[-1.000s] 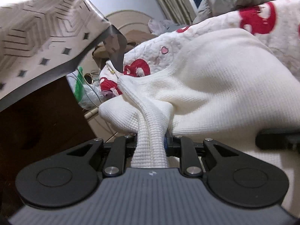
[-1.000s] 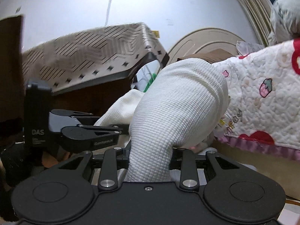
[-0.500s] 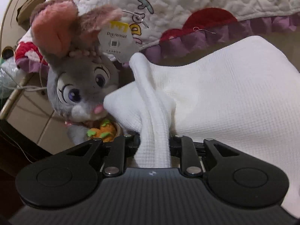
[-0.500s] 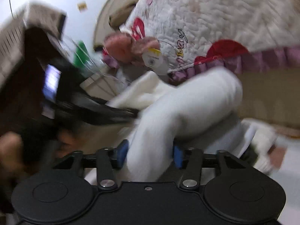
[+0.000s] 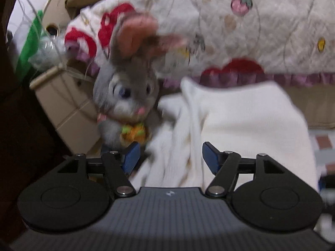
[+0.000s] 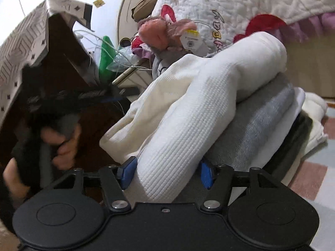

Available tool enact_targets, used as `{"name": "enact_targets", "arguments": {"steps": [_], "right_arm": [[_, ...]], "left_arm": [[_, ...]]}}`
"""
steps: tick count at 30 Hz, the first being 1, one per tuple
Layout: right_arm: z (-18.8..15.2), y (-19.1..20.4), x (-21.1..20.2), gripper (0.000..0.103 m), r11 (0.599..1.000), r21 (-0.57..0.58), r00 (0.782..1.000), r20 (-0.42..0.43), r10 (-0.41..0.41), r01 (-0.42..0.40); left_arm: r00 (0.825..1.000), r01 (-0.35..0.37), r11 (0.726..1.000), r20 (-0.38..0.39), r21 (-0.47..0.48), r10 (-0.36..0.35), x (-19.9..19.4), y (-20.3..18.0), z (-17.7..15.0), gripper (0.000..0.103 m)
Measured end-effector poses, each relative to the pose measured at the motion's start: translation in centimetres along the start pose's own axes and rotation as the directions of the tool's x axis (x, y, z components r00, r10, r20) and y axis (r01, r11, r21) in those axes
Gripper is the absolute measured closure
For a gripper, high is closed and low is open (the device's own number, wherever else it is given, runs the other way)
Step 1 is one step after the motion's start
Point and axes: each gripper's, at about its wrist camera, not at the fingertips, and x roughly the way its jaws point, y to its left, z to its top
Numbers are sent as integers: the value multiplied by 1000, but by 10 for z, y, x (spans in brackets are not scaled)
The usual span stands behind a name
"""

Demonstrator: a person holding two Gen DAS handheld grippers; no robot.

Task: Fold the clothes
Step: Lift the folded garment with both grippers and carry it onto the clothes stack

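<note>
Setting: a home, most likely a bedroom. The main evidence is a bed covered by a quilt (image 5: 240, 27), white with red and strawberry motifs and a purple frilled hem. Below the hem, on the floor, sits a plush rabbit (image 5: 127, 96) with a tag on its ear. Beside the rabbit lies a stack of folded clothes (image 6: 240, 108), white and grey. Left of the bed stands dark wooden furniture under a patterned cloth (image 6: 23, 41). Between it and the bed: loose cables, a green bag (image 6: 105, 56), household clutter. The floor beneath the stack is tiled.
</note>
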Motion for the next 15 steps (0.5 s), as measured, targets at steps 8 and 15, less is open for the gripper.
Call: {"name": "enact_targets", "arguments": {"steps": [8, 15], "right_arm": [[29, 13, 8, 75, 931, 285, 971, -11, 240, -227], [-22, 19, -8, 47, 991, 66, 981, -151, 122, -113]], "left_arm": [[942, -302, 948, -123, 102, 313, 46, 27, -10, 37], [953, -302, 951, 32, 65, 301, 11, 14, 1, 38]]}}
